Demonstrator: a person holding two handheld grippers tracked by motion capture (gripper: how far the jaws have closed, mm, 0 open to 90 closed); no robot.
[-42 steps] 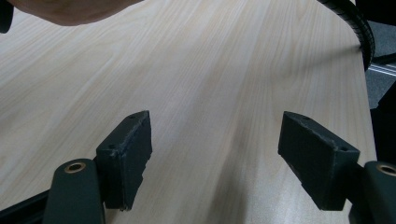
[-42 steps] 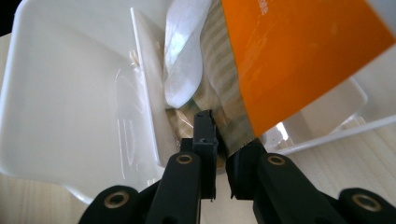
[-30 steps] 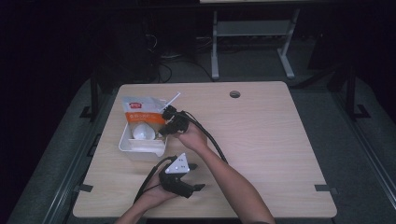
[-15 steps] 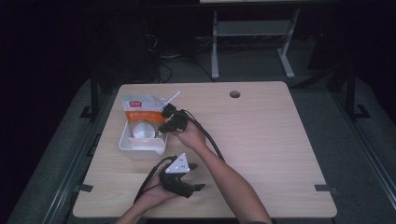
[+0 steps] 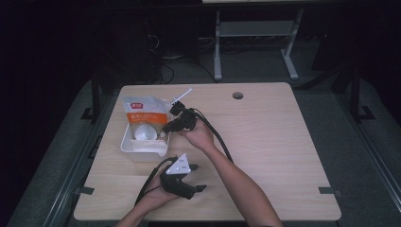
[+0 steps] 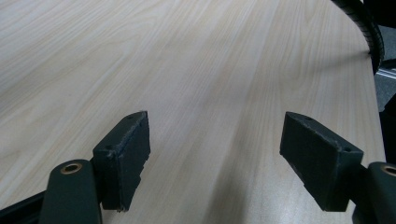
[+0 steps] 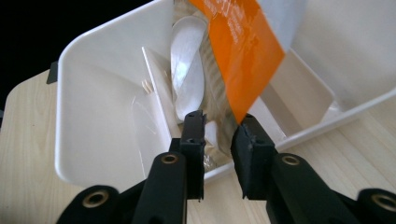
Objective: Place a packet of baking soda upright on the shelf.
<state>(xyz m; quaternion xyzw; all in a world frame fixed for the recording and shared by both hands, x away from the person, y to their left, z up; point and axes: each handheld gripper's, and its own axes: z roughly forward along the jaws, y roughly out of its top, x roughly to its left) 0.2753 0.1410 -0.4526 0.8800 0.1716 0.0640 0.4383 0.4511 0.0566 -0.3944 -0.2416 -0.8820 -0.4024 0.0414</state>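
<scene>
The white tray (image 5: 126,143) sits near the left edge of the wooden table (image 5: 274,142), with an orange and white bag (image 5: 142,110) leaning at its far end and a white spoon (image 7: 187,70) lying inside it. The right gripper (image 5: 166,127) reaches over the tray's near-right rim, its jaws nearly closed, and I cannot tell if they pinch anything. Nearer the person than the tray, the left gripper (image 5: 197,177) rests low with its jaws wide apart and empty, and bare table stretches right of the tray.

white tray (image 5: 130,144), orange-white bag (image 5: 142,109), pale wood-grain table (image 5: 274,142)
</scene>
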